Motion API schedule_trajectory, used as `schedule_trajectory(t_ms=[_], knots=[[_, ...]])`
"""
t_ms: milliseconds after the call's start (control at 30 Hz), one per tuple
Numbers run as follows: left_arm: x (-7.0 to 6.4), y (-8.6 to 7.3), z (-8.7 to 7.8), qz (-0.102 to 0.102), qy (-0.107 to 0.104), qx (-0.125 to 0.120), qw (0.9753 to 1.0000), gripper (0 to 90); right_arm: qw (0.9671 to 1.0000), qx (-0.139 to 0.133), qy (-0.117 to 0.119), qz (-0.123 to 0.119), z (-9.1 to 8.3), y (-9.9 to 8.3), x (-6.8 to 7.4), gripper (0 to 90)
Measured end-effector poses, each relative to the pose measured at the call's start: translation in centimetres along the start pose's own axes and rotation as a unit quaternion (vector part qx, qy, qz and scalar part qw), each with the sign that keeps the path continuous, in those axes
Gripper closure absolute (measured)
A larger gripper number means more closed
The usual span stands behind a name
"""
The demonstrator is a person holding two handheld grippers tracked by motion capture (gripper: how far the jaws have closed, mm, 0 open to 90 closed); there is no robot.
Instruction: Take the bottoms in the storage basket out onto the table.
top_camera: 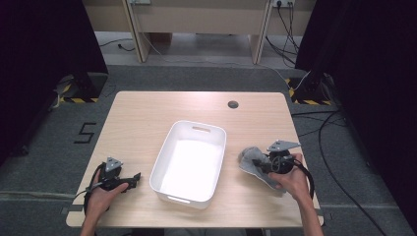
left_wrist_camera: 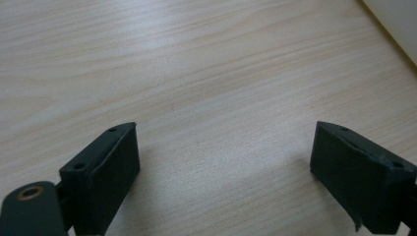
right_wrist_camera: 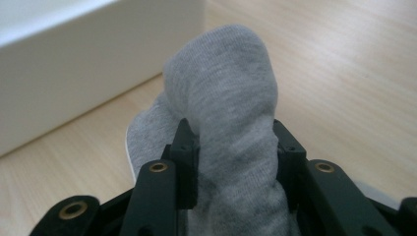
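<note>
- The right gripper has its fingers clamped on a bunched grey sock, the fabric rising in a fold between and above them.
- The sock lies on the worktop beneath that gripper, near the right-hand edge, with the white bin just beside it.
- In the right gripper view, the bin's wall stands ahead and left of the fingers; bare wood runs off to their right.
- The left gripper rests low by the near edge, its fingers spread wide over bare worktop and holding nothing.
- The bin's corner sits ahead and right of those fingers, open wood between.
</note>
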State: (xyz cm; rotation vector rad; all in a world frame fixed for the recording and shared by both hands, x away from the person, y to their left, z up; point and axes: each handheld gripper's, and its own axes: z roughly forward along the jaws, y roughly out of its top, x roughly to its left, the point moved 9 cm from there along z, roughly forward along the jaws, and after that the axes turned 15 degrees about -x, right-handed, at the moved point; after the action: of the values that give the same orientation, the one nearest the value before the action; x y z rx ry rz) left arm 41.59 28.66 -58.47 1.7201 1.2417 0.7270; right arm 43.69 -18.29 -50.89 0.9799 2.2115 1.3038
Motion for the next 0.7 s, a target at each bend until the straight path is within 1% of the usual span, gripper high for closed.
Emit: schedule_trajectory(t_ms=[67,100,133,233,267,433,567,633,667,700], knots=[[0.0,0.0,0.0,0.000,0.000,0.000,1.0000,10.3,0.9999,0.011,0.003,-0.004,0.2,-0.9,0.4,63.4],[0.0,0.0,0.0,0.000,0.000,0.000,1.0000,10.4,0.9997,0.021,0.005,-0.005,0.3,-1.8,0.8,63.2],[0.0,0.0,0.0,0.000,0.000,0.000,1.0000,10.4,0.9997,0.021,0.005,-0.005,0.3,-1.8,0.8,63.2],[0.0,0.0,0.0,0.000,0.000,0.000,1.0000,10.3,0.9995,0.028,0.008,-0.011,0.3,-2.8,1.6,63.1],[0.0,0.0,0.0,0.000,0.000,0.000,1.0000,10.3,0.9995,0.028,0.008,-0.011,0.3,-2.8,1.6,63.1],[0.0,0.0,0.0,0.000,0.000,0.000,1.0000,10.3,0.9992,0.035,0.012,-0.017,0.3,-3.6,2.7,62.8],[0.0,0.0,0.0,0.000,0.000,0.000,1.0000,10.4,0.9992,0.034,0.015,-0.015,0.3,-3.9,3.0,62.3],[0.0,0.0,0.0,0.000,0.000,0.000,1.0000,10.3,0.9993,0.034,0.013,-0.010,0.2,-4.1,3.2,61.5],[0.0,0.0,0.0,0.000,0.000,0.000,1.0000,10.4,0.9993,0.034,0.013,-0.010,0.2,-4.1,3.2,61.5],[0.0,0.0,0.0,0.000,0.000,0.000,1.0000,10.4,0.9993,0.033,0.012,-0.015,0.2,-4.2,3.2,60.9]])
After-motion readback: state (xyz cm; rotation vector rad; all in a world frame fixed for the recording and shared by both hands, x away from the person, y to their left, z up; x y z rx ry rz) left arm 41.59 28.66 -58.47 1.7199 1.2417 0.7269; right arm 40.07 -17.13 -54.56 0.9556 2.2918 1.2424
